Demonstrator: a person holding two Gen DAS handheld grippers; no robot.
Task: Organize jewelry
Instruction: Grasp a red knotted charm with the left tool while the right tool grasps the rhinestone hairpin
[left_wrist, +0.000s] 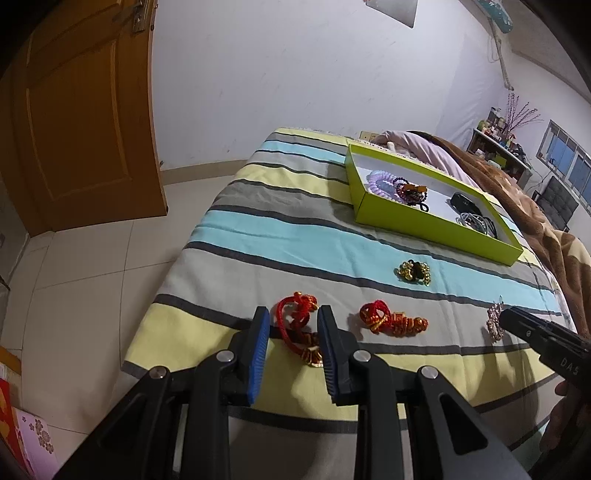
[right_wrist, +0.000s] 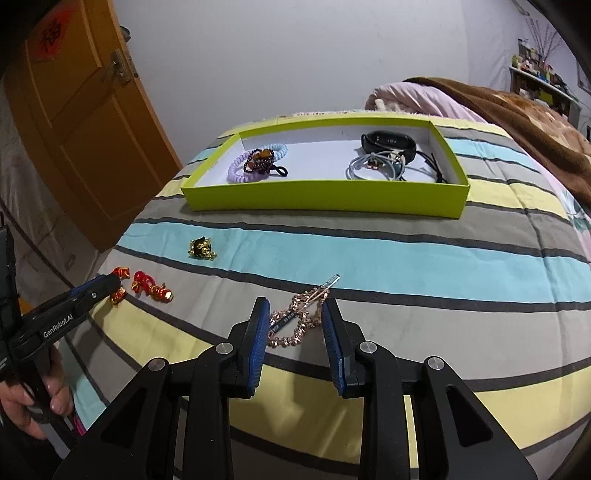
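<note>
My left tool (left_wrist: 291, 325) hangs released over the red knotted bracelet (left_wrist: 299, 332) on the striped bed (left_wrist: 258, 229). My right tool (right_wrist: 295, 317) (also released) brackets the rose-gold heart clip (right_wrist: 295, 325). The green tray (right_wrist: 332, 195) sits well beyond, holding other pieces.

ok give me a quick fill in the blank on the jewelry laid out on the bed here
1. The tray on the striped bedspread has outer walls coloured ____.
2. The left gripper is lined up with a cord ornament coloured ____.
3. The rose-gold chain lies between the open fingers of the ____ gripper.
4. The black fitness band lies ____ the tray.

Missing words: green; red; right; inside
</note>
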